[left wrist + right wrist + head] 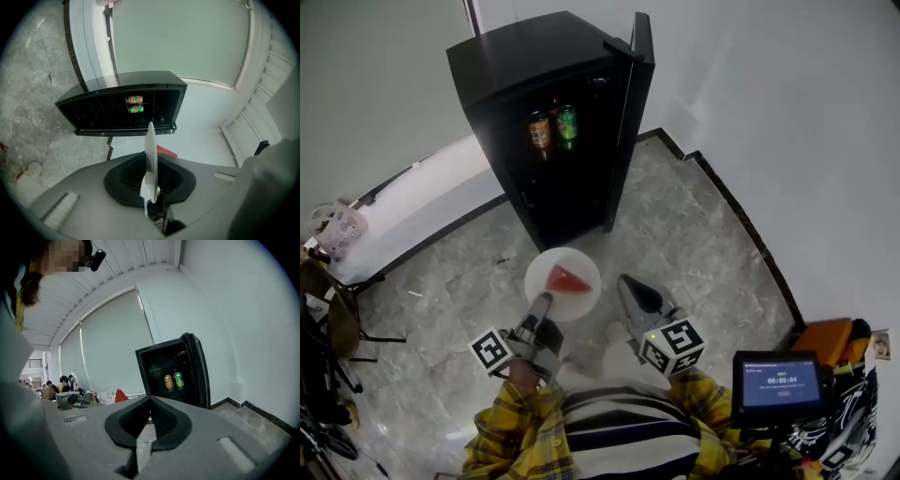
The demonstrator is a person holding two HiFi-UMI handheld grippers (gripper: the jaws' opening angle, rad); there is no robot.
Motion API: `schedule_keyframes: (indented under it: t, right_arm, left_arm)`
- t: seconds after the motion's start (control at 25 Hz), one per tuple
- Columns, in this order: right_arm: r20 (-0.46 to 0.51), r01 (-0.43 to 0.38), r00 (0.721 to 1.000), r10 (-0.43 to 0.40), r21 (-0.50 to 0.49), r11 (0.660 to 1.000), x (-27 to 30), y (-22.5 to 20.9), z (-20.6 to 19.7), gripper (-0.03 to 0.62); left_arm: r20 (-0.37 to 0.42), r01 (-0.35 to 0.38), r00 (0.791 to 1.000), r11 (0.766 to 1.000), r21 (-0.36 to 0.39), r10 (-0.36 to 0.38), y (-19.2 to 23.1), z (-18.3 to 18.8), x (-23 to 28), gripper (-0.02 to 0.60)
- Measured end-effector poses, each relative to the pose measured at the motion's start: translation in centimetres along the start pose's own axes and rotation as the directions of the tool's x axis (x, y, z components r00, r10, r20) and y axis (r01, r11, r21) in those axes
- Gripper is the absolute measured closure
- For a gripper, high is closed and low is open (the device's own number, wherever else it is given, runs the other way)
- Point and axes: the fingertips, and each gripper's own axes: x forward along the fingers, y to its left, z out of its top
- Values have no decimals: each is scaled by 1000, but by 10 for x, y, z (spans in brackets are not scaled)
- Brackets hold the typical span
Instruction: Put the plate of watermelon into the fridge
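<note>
A white plate (pixel 577 265) carrying a red watermelon wedge (pixel 566 279) hangs over the floor just in front of the black fridge (pixel 534 66). My left gripper (pixel 546 302) is shut on the plate's near rim. In the left gripper view the plate (pixel 150 150) stands edge-on between the jaws of the left gripper (pixel 151 185), with a bit of watermelon (pixel 167 151) beside it and the fridge (pixel 117 93) beyond. My right gripper (pixel 628 284) is to the right of the plate, shut and empty. In the right gripper view its tips (pixel 150 398) meet, facing the fridge (pixel 187 366).
The fridge door (pixel 630 122) stands open to the right. An orange can (pixel 540 131) and a green can (pixel 567 124) sit on an inner shelf. A low white ledge (pixel 422 197) runs along the left wall, with a bag (pixel 342 228). A small screen (pixel 778 382) is at lower right.
</note>
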Motion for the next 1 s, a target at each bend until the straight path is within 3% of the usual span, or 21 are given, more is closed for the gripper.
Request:
schedule_keyframes:
  t: [0.32, 0.6, 1.0]
  right_arm:
    - [-29, -69, 997, 68, -23, 997, 35, -59, 18, 594]
    - [-58, -150, 987, 149, -6, 989, 62, -83, 20, 594]
    - [-48, -156, 987, 154, -30, 987, 111, -107, 14, 594]
  left_arm:
    - [80, 26, 996, 1000, 14, -27, 3, 6, 62, 565]
    - [179, 34, 983, 999, 13, -35, 11, 13, 87, 565]
    - [214, 16, 977, 1000, 24, -21, 44, 33, 119, 565]
